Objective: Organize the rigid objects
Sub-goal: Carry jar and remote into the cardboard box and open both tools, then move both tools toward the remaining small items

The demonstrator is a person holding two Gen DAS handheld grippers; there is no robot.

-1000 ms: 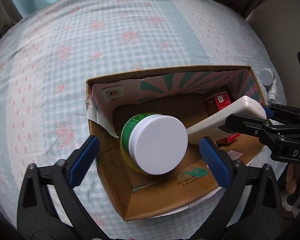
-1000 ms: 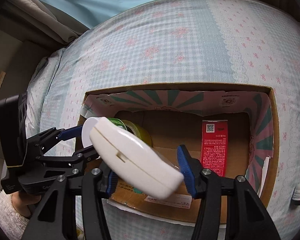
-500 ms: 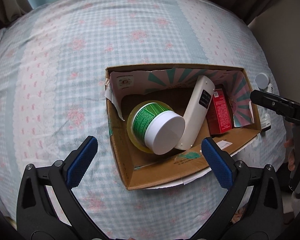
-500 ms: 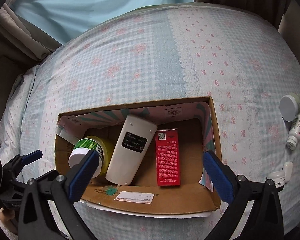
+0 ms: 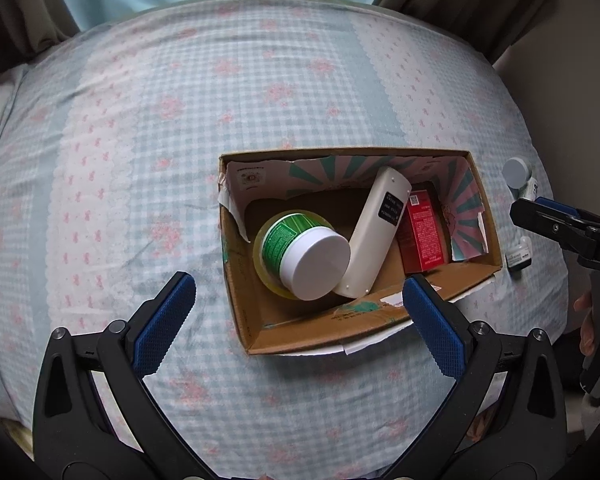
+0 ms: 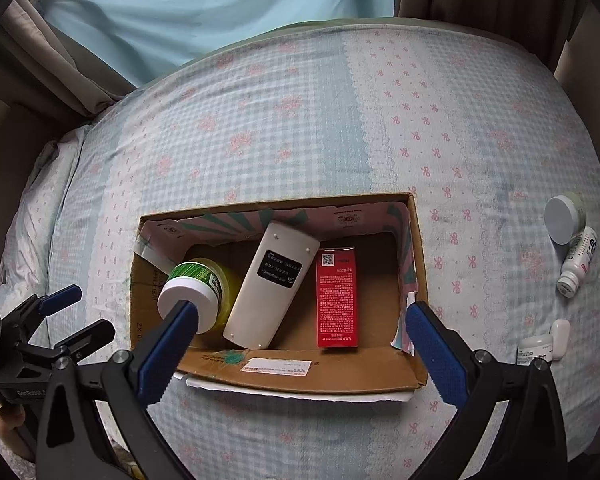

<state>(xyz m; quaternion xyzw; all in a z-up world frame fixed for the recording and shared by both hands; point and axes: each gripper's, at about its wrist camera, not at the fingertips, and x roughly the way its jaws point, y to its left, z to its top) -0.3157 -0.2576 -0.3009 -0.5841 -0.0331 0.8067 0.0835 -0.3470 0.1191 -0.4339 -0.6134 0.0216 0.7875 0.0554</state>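
the yellow tape roll [image 6: 230,286] is mostly hidden behind the green jar [image 6: 192,294]. the cardboard box [image 6: 300,376] on the bedspread [image 6: 300,120] holds both, plus a white remote [image 6: 272,290] and red carton [image 6: 337,300]. left gripper [image 5: 300,320] and right gripper [image 6: 300,344] hover with jaws spread and empty.

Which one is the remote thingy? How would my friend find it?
Look in the open cardboard box on the checked bedspread. Three things lie inside: a green-labelled jar with a white lid, a red carton, and between them the remote. It is the long white slab with a black label, leaning on the jar.
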